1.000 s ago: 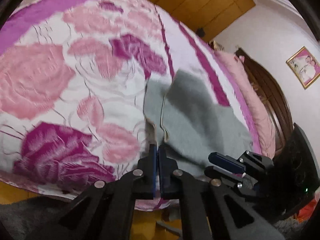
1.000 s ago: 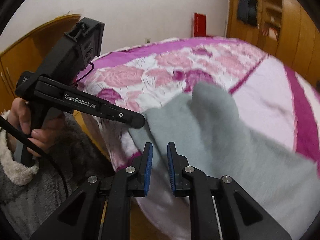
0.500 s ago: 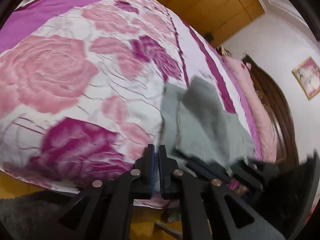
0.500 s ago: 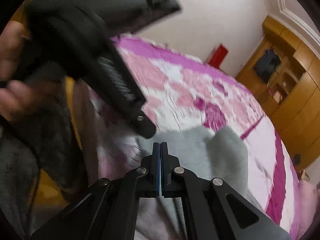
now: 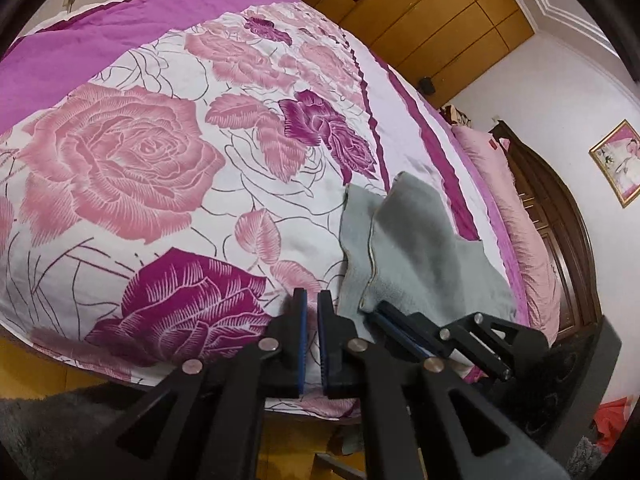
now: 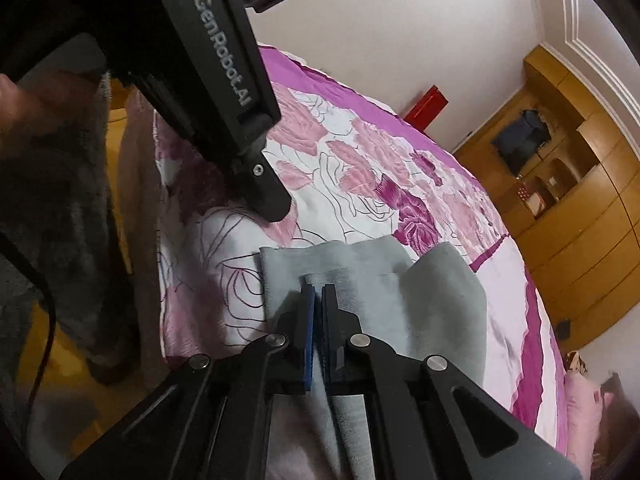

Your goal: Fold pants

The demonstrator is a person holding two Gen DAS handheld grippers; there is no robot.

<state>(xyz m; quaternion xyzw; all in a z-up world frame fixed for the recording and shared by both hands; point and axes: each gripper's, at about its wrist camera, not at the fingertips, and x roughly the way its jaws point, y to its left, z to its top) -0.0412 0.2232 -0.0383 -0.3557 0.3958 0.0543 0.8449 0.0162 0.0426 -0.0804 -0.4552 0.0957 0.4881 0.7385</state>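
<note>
Pants (image 6: 432, 304) lie on bedspread (image 5: 160, 160); right gripper (image 6: 316, 320) pinches them; left gripper (image 5: 311, 320) closed, empty.

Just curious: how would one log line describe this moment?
right tool: shut on grey pants edge | left tool: shut, empty | grey pants: on floral bedspread

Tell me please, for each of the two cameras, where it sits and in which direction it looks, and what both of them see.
Left wrist: sits on the left gripper, looks down along its fingers across the floral bed cover; the right gripper shows at the lower right.
Right wrist: sits on the right gripper, looks down at the grey pants pinched between its pads; the left gripper and a hand show at the upper left.
Shared: pants, bed cover, wooden wardrobe.
</note>
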